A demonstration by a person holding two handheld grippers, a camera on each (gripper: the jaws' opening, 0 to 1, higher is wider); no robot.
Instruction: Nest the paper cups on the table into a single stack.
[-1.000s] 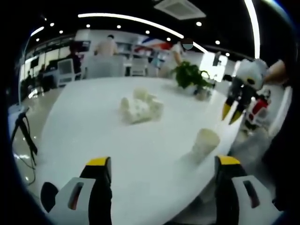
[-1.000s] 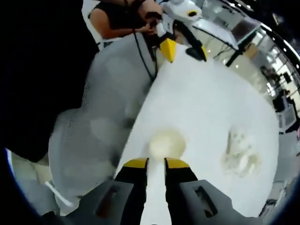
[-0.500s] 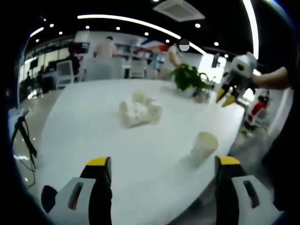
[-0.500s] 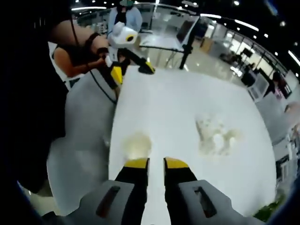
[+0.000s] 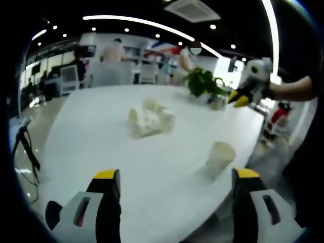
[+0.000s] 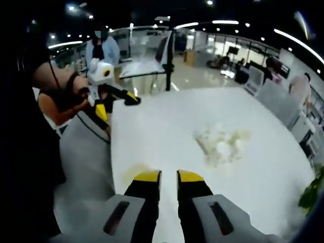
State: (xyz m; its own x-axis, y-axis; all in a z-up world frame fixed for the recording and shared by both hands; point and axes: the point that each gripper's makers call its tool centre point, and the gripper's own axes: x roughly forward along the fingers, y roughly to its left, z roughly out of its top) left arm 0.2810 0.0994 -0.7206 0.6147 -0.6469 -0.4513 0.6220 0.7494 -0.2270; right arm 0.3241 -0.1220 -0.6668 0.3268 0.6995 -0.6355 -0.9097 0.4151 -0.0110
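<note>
Jaws of the left gripper (image 5: 174, 185) stand wide apart and empty, low over the white table (image 5: 91, 147). A single paper cup (image 5: 219, 158) stands upright near its right jaw, by the table edge. Farther off, a cluster of cups (image 5: 149, 119) sits mid-table. The right gripper (image 6: 168, 177), nearly closed and empty, hovers higher. Best straddle the single cup squarely, squeezing gently so it keeps its shape.

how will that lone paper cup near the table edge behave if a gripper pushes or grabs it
The paper cup stands alone near the edge of the table, so a sideways push would probably slide or tip it, perhaps off the edge. It looks thin-walled and probably empty, so likely light and easily crushed by tight jaws. Its round tapered shape suggests it would roll in an arc if it fell.
</note>
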